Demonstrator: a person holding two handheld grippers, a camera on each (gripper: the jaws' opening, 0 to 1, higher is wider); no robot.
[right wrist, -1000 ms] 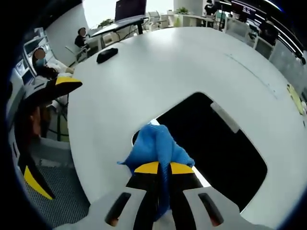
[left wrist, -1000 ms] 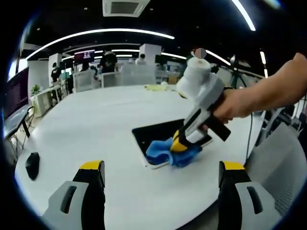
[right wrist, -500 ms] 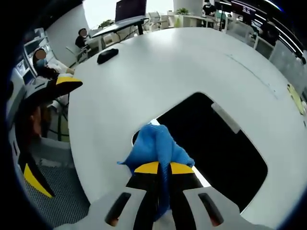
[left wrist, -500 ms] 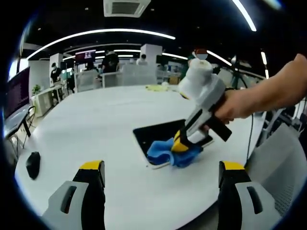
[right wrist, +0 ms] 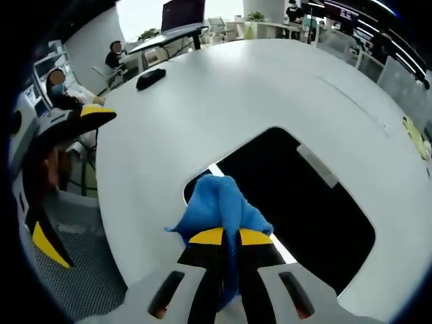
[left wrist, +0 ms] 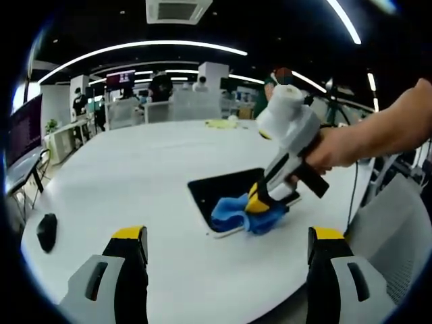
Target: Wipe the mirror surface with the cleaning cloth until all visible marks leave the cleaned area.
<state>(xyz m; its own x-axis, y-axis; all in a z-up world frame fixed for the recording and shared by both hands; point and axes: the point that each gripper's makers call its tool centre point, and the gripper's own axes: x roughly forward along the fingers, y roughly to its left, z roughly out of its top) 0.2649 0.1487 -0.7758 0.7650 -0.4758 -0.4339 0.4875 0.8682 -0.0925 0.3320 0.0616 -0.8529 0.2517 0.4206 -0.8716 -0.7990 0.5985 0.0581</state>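
A blue cloth (right wrist: 219, 206) is clamped between the closed yellow-tipped jaws of the right tool (right wrist: 226, 237), and the cloth is pressed down on the near corner of the mirror (right wrist: 297, 202). In the left gripper view the same right tool (left wrist: 258, 201) is seen from the side, held by a hand (left wrist: 324, 152), with the cloth (left wrist: 239, 212) bunched beneath its tips at the near end of the mirror (left wrist: 223, 185). The mirror is seen lying flat on the white counter (right wrist: 202, 108), its surface dark, with a pale strip near its far edge. The left tool (left wrist: 226, 236) is held wide, with nothing between its jaws, above the near edge of the counter (left wrist: 135, 175) and apart from the mirror. A small black object (left wrist: 45, 231) is seen lying on the counter far to the left; in the right gripper view it (right wrist: 150, 77) lies near the far edge. Desks and people are seen in the room behind.
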